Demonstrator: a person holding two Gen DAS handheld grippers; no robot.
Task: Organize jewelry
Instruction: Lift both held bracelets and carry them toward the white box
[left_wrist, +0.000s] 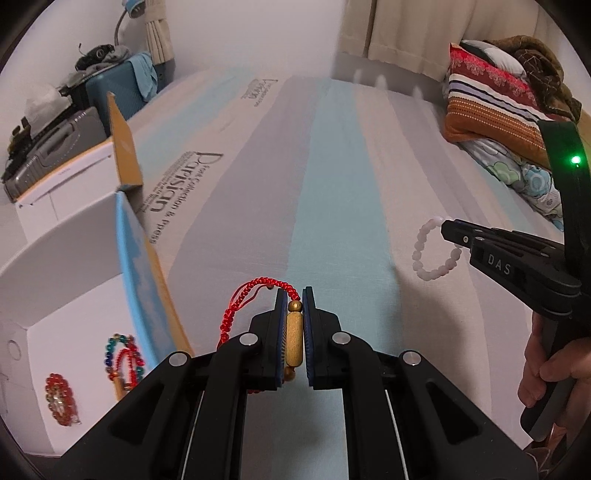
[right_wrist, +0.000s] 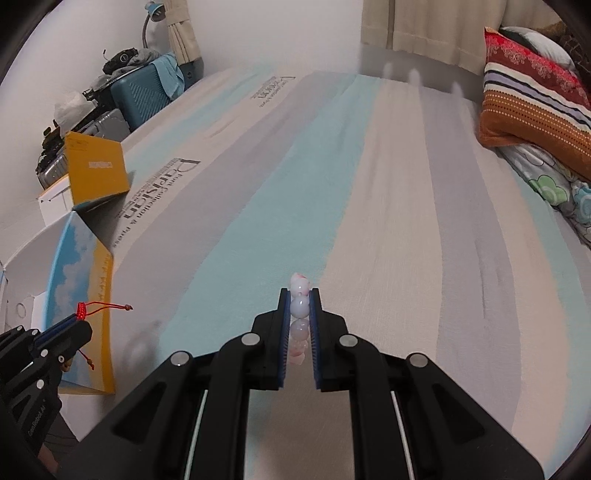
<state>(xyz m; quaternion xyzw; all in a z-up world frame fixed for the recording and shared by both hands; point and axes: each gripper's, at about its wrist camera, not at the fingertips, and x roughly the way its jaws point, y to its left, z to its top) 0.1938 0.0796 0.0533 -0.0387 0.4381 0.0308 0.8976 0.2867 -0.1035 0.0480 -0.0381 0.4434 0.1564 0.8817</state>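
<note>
My left gripper (left_wrist: 294, 295) is shut on a red cord bracelet (left_wrist: 251, 295) with a long gold bead, held above the striped bed sheet (left_wrist: 332, 166). Its red cord loops out to the left of the fingers. My right gripper (right_wrist: 299, 295) is shut on a pale pink bead bracelet (right_wrist: 299, 306); in the left wrist view that bracelet (left_wrist: 432, 247) hangs as a ring from the right gripper's tip (left_wrist: 448, 229). At the left stands an open white box (left_wrist: 55, 266) holding several bead bracelets, a red one (left_wrist: 61, 398) and a multicoloured one (left_wrist: 123, 354).
The box's blue and yellow flap (left_wrist: 144, 280) stands up between the box and the bed. Striped pillows (left_wrist: 495, 107) and a floral quilt lie at the right. Suitcases (left_wrist: 110, 92) and clutter sit beyond the bed at the far left. A hand (left_wrist: 546, 373) grips the right tool's handle.
</note>
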